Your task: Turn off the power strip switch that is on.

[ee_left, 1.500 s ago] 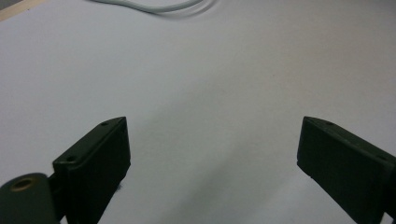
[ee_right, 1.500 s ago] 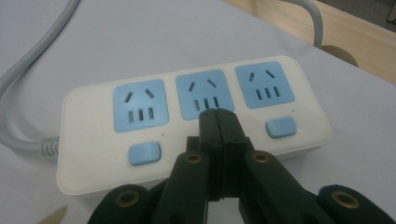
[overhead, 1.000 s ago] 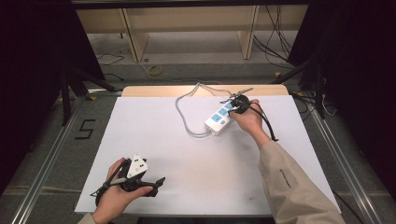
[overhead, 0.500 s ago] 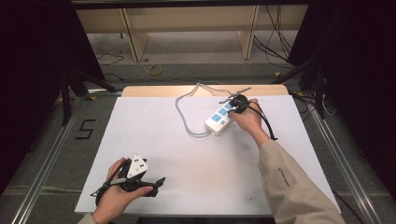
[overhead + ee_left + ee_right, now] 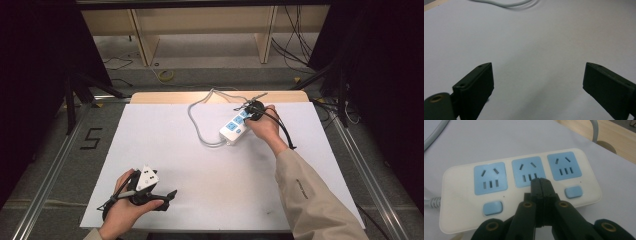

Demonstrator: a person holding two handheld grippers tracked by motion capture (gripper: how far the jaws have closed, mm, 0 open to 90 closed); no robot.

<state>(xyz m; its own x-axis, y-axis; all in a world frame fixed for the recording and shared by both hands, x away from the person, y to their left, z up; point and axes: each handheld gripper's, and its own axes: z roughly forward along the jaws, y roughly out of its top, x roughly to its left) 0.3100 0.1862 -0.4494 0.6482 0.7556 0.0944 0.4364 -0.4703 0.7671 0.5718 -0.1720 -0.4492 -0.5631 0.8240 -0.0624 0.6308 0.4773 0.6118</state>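
Observation:
A white power strip (image 5: 234,128) with three blue sockets lies at the far middle of the white table (image 5: 175,150). Its grey cord (image 5: 197,117) loops off to the left and back. In the right gripper view the power strip (image 5: 499,182) lies close below, and my right gripper (image 5: 541,185) is shut, its tips over the middle socket's lower edge, where a switch would sit. In the high view the right gripper (image 5: 251,111) sits over the strip's far end. My left gripper (image 5: 167,196) rests near the front left edge, jaws open and empty (image 5: 537,85).
A strip of bare wood (image 5: 165,97) shows along the table's far edge. Beyond it stand shelf legs with cables on the floor (image 5: 165,75). A metal rail (image 5: 45,185) runs along the left side.

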